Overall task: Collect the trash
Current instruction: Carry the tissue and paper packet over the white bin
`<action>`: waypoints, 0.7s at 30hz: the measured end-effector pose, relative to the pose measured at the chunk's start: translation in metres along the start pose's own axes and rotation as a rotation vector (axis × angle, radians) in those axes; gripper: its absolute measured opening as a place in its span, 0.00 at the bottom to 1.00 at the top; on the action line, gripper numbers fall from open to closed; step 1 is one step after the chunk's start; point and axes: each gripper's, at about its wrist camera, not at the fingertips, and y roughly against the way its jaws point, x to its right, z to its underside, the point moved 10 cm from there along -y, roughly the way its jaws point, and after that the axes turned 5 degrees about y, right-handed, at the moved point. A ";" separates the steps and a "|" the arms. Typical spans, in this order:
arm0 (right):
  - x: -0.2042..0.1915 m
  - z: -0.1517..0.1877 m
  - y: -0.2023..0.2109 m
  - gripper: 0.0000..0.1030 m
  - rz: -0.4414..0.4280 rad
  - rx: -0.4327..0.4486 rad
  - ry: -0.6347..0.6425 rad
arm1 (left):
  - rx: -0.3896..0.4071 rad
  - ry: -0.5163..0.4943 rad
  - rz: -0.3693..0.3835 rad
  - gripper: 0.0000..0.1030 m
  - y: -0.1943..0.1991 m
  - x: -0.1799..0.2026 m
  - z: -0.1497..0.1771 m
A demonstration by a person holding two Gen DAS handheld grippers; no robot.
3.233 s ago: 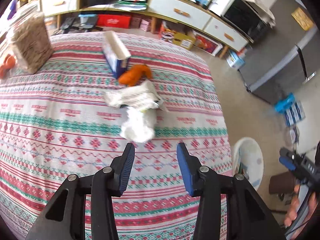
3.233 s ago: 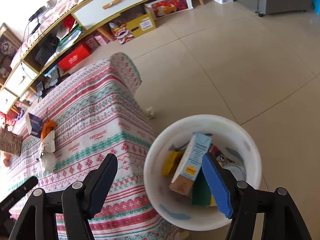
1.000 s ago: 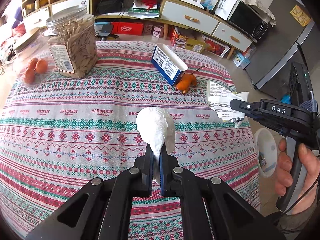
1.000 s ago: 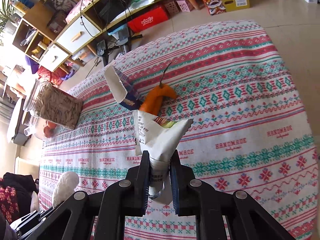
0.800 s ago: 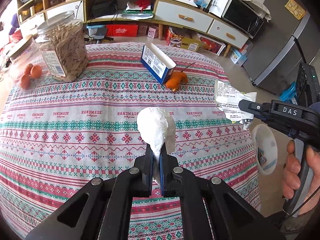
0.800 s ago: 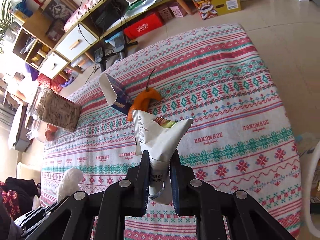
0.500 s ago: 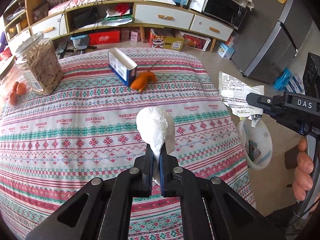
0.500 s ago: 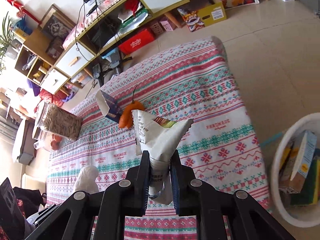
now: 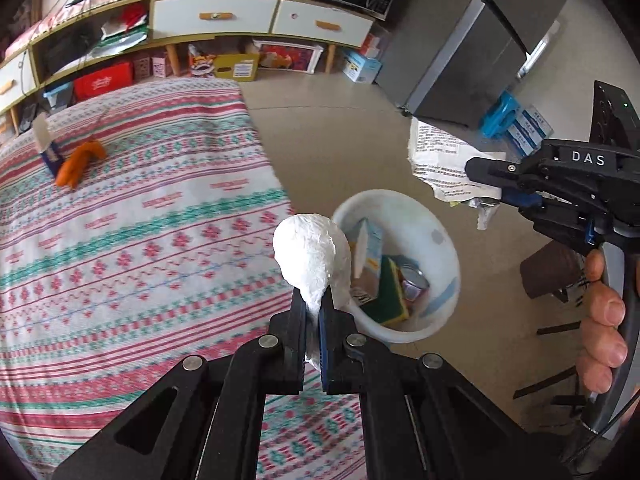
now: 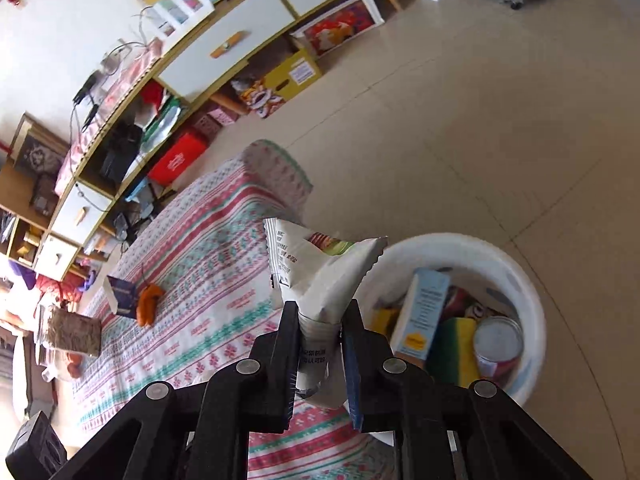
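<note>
Left wrist view: the left tool [image 9: 312, 312] is clamped on a white crumpled tissue [image 9: 310, 256], held up at the centre of the frame. Just behind it, toward 2 o'clock, a white bin [image 9: 440, 236] stands on the floor beside the patterned tabletop [image 9: 140, 240], holding a carton, a sponge and a can. At 3 o'clock the right tool [image 9: 486, 174] pinches a printed wrapper [image 9: 438, 160] above the floor. An orange toy [image 9: 78, 160] and a small box [image 9: 46, 146] lie at 10 o'clock on the tabletop.

Right wrist view: the right tool [image 10: 320, 344] grips the wrapper [image 10: 316, 268] at its narrow end. The bin [image 10: 532, 308] sits at 3 o'clock, the tabletop [image 10: 208, 264] at 9 o'clock.
</note>
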 end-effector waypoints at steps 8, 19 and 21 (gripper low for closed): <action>0.048 0.002 0.001 0.19 0.100 -0.043 -0.040 | -0.057 -0.065 0.064 0.04 -0.048 0.068 0.002; 0.070 0.006 0.001 0.23 0.136 -0.065 -0.082 | -0.111 -0.067 0.081 0.05 -0.093 0.085 0.012; 0.072 0.007 -0.001 0.24 0.140 -0.067 -0.088 | -0.119 -0.063 0.085 0.05 -0.099 0.087 0.012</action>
